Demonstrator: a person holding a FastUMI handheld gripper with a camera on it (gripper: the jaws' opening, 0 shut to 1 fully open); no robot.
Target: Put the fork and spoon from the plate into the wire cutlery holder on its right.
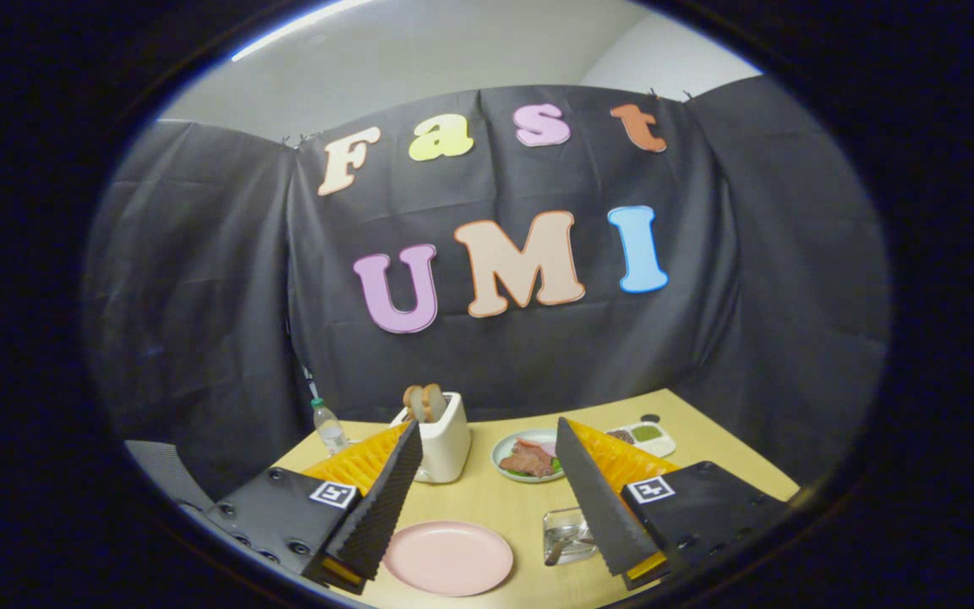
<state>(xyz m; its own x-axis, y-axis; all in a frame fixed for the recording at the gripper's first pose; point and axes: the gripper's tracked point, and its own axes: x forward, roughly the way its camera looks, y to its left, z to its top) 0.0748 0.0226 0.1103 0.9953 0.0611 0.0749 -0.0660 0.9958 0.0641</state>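
The gripper [487, 427] is held well above the table and is open, with nothing between its black ribbed fingers [381, 499]. Below and between the fingers lies a pink plate [449, 556], and its visible surface looks bare. Just right of the plate, against the inner side of the right finger, stands the small see-through cutlery holder [569, 533]. Metal cutlery [560, 545] shows inside it. The piece is too small to tell fork from spoon.
On the yellow table [521, 499] beyond the fingers stand a white toaster [442, 440] holding bread slices, a plate of food [528, 457], a white tray of small dishes [646, 436] and a water bottle [329, 427] at the far left.
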